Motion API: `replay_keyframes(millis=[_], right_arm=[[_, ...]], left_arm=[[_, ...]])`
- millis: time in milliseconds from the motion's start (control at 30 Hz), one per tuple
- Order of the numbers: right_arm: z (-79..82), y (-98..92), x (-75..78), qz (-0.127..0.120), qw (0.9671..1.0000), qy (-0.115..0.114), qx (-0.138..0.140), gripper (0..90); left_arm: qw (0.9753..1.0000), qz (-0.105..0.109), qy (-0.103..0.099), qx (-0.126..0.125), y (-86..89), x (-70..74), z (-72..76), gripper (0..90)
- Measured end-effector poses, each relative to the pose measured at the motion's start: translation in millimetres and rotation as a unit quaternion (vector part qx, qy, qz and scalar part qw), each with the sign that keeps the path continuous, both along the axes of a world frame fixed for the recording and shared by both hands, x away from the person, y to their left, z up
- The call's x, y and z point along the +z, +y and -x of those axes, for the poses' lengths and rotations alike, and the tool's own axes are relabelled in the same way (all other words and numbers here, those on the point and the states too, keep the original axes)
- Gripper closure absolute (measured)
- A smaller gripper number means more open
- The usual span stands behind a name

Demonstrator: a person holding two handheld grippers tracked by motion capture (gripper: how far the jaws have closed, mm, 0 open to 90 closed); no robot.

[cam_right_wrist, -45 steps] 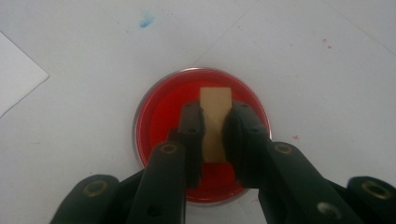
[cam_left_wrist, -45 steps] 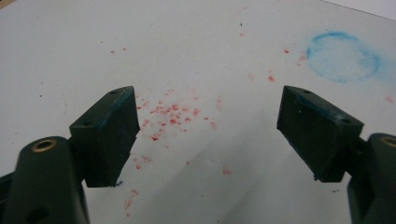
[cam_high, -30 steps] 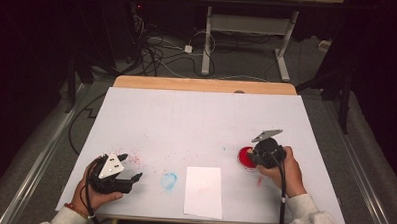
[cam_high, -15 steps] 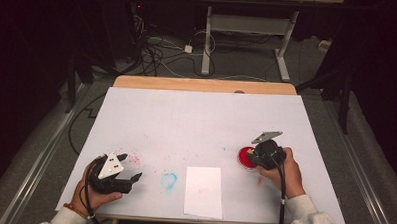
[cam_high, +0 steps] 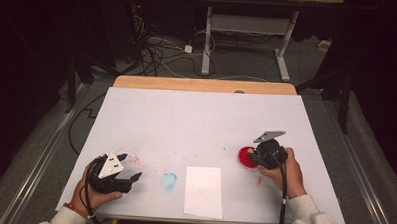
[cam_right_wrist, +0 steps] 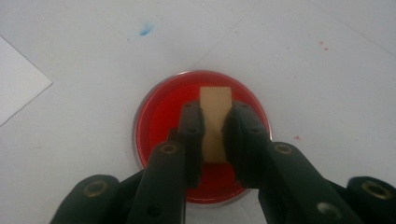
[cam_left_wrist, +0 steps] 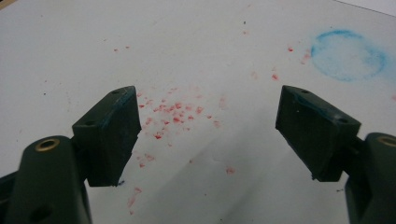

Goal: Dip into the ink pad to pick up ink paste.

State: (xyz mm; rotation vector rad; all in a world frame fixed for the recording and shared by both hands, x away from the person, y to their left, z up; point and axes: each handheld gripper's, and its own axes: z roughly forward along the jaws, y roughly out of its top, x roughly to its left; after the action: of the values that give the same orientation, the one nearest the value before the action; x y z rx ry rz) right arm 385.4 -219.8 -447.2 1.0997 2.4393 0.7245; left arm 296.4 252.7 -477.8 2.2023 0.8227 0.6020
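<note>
A round dish of red ink (cam_right_wrist: 163, 112) (cam_high: 244, 156) lies on the white table at the right. My right gripper (cam_right_wrist: 214, 133) (cam_high: 259, 155) is shut on a small tan wooden block (cam_right_wrist: 215, 116), held right over the red dish; I cannot tell whether the block's end touches the ink. A white sheet of paper (cam_high: 203, 191) lies near the front edge at the middle. My left gripper (cam_left_wrist: 208, 130) (cam_high: 129, 175) stands open at the front left, low over red specks, with nothing between its jaws.
A faint blue ring stain (cam_left_wrist: 348, 55) (cam_high: 168, 180) marks the table between the left gripper and the paper. Red specks (cam_left_wrist: 175, 112) are scattered on the white cover. A wooden table edge (cam_high: 202, 85) shows at the back; cables (cam_high: 158, 50) lie on the floor beyond.
The right gripper has shifted slightly over the red dish. The left gripper has stayed where it was.
</note>
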Motion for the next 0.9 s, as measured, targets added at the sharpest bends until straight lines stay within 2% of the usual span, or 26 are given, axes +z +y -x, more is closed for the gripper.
replay_keyframes(millis=[33,233,333,600,900], right_arm=[[0.1,-1.1,1.3,0.002,1.0000,-0.003,-0.001,76.5],[5.0,-8.6,17.2,-0.029,0.9992,-0.027,-0.008,76.4],[8.2,-10.6,24.3,-0.036,0.9986,-0.039,-0.003,76.5],[20.7,-13.1,45.2,-0.052,0.9963,-0.068,0.008,76.4],[27.2,-10.8,57.8,-0.062,0.9942,-0.086,0.017,76.4]], left_arm=[[1.0000,0.001,0.000,0.000,0.2,-0.1,-0.2,21.1],[1.0000,0.000,0.002,0.001,1.4,-0.9,-0.7,21.2],[1.0000,0.003,0.002,0.002,0.8,-1.0,-1.8,21.2],[1.0000,0.000,0.005,0.001,-0.2,-1.5,-3.1,21.2],[1.0000,0.003,0.005,0.000,2.4,-0.9,-1.7,21.2]])
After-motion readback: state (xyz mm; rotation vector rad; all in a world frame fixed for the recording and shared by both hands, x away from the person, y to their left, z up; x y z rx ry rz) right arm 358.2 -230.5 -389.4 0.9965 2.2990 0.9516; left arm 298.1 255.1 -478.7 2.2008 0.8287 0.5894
